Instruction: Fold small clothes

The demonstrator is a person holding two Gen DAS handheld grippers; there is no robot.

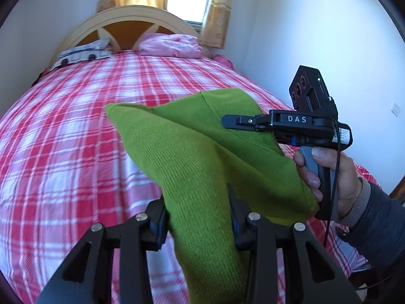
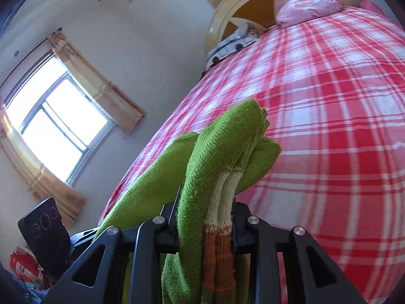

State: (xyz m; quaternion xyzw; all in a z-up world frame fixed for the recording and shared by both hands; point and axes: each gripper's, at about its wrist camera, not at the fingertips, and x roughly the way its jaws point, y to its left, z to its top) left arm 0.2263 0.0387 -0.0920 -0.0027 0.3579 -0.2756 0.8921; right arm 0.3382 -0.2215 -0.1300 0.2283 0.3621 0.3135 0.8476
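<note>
- Sweater [image 1: 197,152]: green knit, held up off the bed [image 1: 63,139] between your two grippers, hanging in folds above the red and white plaid sheet.
- Left gripper [image 1: 197,217]: at the bottom of its own camera view, jaws clamped on a bunched fold of the sweater; fabric fills the gap between the fingers and drapes down over them.
- Far left at the head of the bed: patterned pillow [image 1: 83,52] against the headboard [image 1: 121,22]; pink pillow [image 1: 169,45] just beside it to the right.
- Sweater runs up and to the right from your left gripper toward the right one.
- Right gripper [image 1: 229,122]: comes in from the right, fingertips closed on the sweater near a seam. Your hand [image 1: 336,179] wraps its grip.
- Right wrist view: window [image 2: 55,129] with curtains at far left, left gripper's body at the lower left, then the right gripper [image 2: 205,225] pinching a thick bundle, green layers plus a cream and orange striped band [image 2: 220,215] between the fingers.
- Bed fills the right side of that view.
</note>
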